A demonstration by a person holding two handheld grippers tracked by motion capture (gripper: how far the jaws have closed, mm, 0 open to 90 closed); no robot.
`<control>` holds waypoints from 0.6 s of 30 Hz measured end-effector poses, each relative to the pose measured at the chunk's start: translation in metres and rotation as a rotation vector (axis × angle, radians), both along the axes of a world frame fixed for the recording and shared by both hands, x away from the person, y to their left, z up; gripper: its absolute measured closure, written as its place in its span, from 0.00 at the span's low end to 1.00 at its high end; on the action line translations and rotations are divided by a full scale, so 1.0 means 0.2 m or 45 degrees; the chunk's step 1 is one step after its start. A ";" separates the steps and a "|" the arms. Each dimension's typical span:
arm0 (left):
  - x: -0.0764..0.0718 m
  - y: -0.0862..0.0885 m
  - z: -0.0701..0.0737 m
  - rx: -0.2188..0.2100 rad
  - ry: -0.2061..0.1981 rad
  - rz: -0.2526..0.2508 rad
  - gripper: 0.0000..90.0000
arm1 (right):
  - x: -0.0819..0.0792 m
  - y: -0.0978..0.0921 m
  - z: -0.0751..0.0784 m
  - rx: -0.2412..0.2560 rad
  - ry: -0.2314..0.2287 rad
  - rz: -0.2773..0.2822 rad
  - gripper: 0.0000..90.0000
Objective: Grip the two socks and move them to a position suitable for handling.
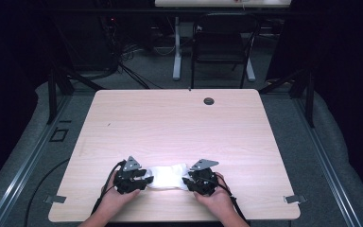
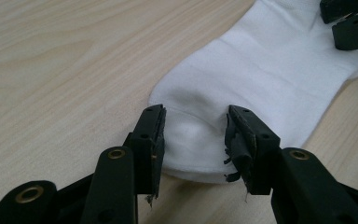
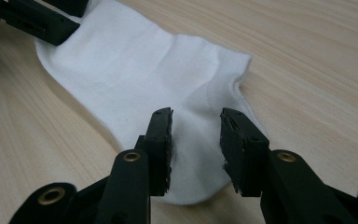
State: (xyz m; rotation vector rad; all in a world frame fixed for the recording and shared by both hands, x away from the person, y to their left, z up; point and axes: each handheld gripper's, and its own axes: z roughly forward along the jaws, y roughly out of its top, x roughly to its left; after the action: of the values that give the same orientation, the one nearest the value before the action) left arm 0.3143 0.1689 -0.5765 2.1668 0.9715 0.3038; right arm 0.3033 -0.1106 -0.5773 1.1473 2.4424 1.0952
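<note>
A white sock point(image 1: 168, 176) lies flat on the light wooden table point(image 1: 179, 123) near its front edge, lengthwise between my two grippers. My left gripper point(image 1: 146, 179) is at the sock's left end. In the left gripper view the sock point(image 2: 261, 74) reaches under my left gripper point(image 2: 196, 135), whose jaws stand apart astride its rounded end. My right gripper point(image 1: 185, 180) is at the other end. In the right gripper view its jaws are also apart around the sock's point(image 3: 130, 65) end, my right gripper point(image 3: 196, 135) being open. The cloth between each pair of jaws looks slightly puckered.
A round grommet hole point(image 1: 209, 100) sits near the table's far edge. Beyond the table stand a black chair point(image 1: 222, 42) and a white table leg point(image 1: 177, 52), with cables on the floor. Bare wood stretches ahead of the sock.
</note>
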 end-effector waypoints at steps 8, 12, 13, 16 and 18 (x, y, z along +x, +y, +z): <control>0.04 -0.01 0.00 -0.009 0.008 0.016 0.63 | 0.04 -0.01 0.00 -0.007 -0.002 -0.020 0.72; 0.09 -0.01 -0.01 -0.041 0.001 0.031 0.63 | 0.07 -0.02 0.00 0.015 0.008 -0.032 0.72; 0.09 -0.01 -0.01 -0.053 0.007 0.036 0.63 | 0.08 -0.02 0.00 0.018 0.007 -0.036 0.72; 0.10 -0.01 -0.01 -0.052 -0.001 0.031 0.63 | 0.11 -0.03 0.00 0.015 0.009 -0.043 0.72; 0.11 -0.02 -0.01 -0.055 -0.007 0.036 0.63 | 0.12 -0.03 -0.01 0.040 0.011 -0.051 0.72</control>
State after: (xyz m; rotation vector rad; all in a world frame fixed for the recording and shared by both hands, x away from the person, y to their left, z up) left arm 0.3369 0.1657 -0.5793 2.1138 0.9973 0.2994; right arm 0.3281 -0.1171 -0.5785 1.2076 2.4060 1.1231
